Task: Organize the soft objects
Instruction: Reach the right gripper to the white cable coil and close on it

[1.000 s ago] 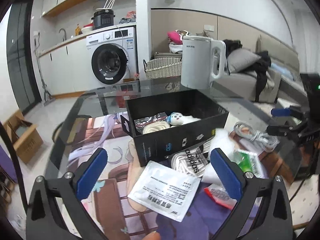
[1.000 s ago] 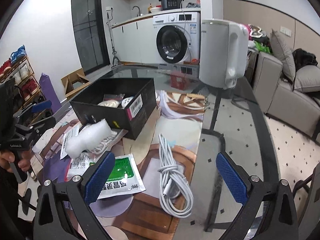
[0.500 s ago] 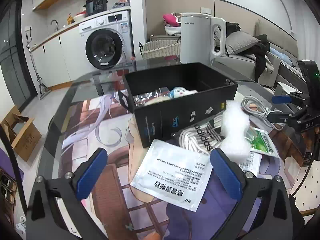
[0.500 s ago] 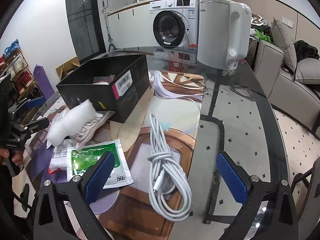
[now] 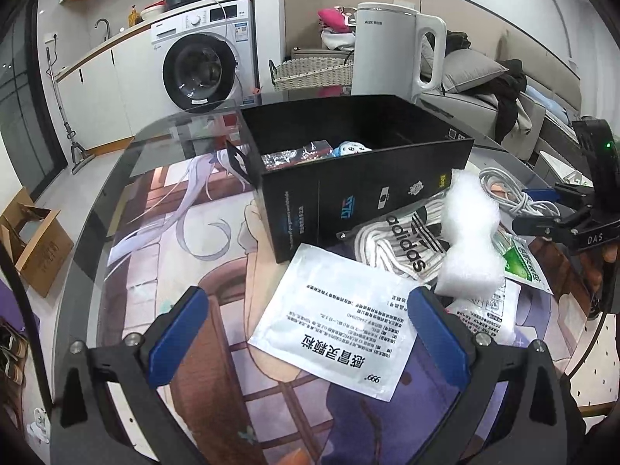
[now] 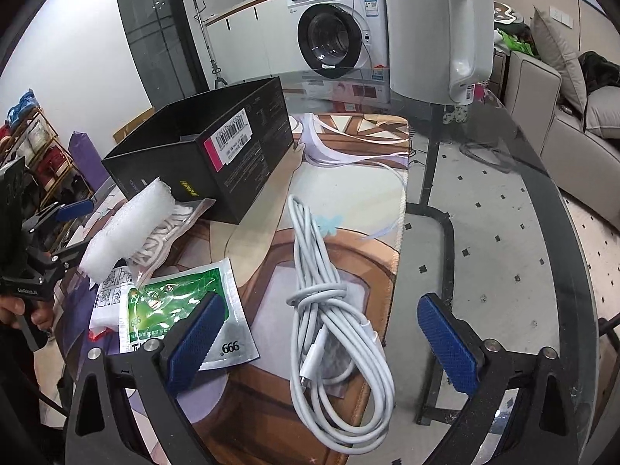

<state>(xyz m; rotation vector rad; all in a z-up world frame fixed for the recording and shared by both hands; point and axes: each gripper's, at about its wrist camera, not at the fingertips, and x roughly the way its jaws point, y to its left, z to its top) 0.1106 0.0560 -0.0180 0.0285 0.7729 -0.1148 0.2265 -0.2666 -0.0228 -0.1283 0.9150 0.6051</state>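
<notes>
Foam roll [image 5: 469, 232] on sock pack [image 5: 403, 240], beside box [image 5: 364, 193]

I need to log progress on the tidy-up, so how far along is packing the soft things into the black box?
Early on. Done: the black box already holds a small doll and a shiny packet. In hand: nothing; the left gripper is open above the white sachet, and the right gripper's jaws have just been closing around the white cable without gripping it. Left: foam roll, sock bag, green sachet.
</notes>
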